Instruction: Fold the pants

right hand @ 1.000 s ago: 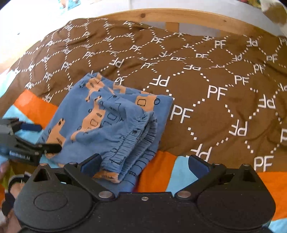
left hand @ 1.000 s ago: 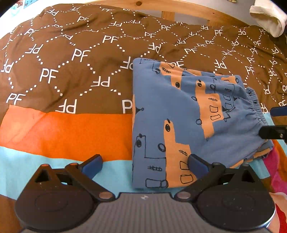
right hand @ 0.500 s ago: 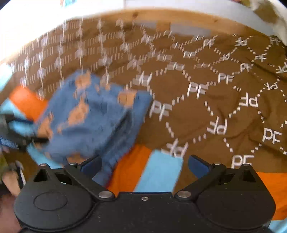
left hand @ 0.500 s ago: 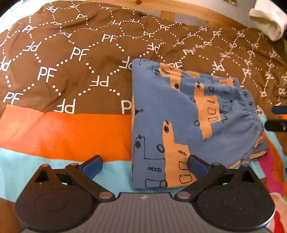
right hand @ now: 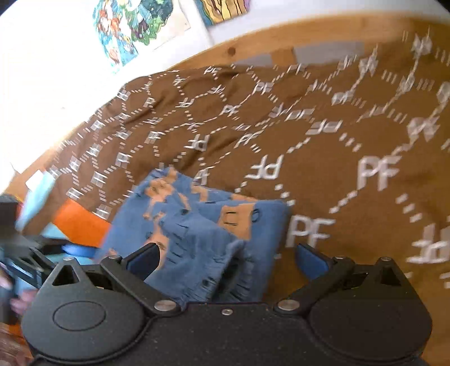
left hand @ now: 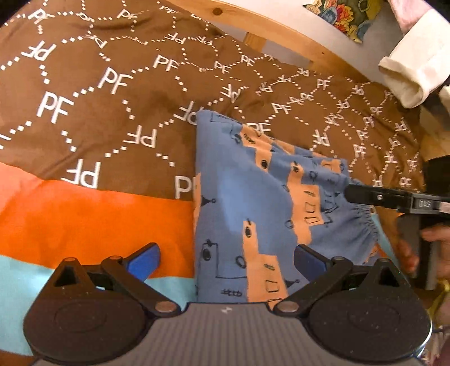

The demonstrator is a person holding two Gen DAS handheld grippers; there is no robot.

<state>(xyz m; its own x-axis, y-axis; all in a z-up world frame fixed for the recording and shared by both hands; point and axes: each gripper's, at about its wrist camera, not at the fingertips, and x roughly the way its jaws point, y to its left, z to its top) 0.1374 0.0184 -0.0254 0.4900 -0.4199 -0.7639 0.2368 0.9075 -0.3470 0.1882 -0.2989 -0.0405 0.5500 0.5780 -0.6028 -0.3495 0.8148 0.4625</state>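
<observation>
Two hand-held grippers frame one folded garment; the pants (left hand: pixel 253 202), blue with orange building shapes outlined in black, lie as a compact rectangle on the bed cover (left hand: pixel 92 118), across the brown part printed with white "PF" letters and the orange stripe (left hand: pixel 92 219) below it; a light blue stripe (left hand: pixel 25 281) runs nearer the camera. The left hand-held gripper (left hand: pixel 225 261) is spread wide with nothing between its blue pads; its right pad (left hand: pixel 308 260) sits over the near lower corner of the pants, though whether it touches the cloth I cannot tell, and its left pad (left hand: pixel 143 260) is over the orange stripe. The gathered elastic waistband (left hand: pixel 362 222) faces the pants' right edge; there the right hand-held gripper (left hand: pixel 393 197) reaches in from the side, a finger of the person's hand (left hand: pixel 433 233) beside it. From the right wrist view, which is blurred, the right hand-held gripper (right hand: pixel 225 261) also stands wide open and holds nothing; the layered waistband end of the pants (right hand: pixel 202 225) lies between and just ahead of its pads. A wooden bed frame (left hand: pixel 281 31) runs behind the cover; a cream cloth (left hand: pixel 413 70) hangs at the far right; colourful pictures (right hand: pixel 132 25) are on the white wall.
</observation>
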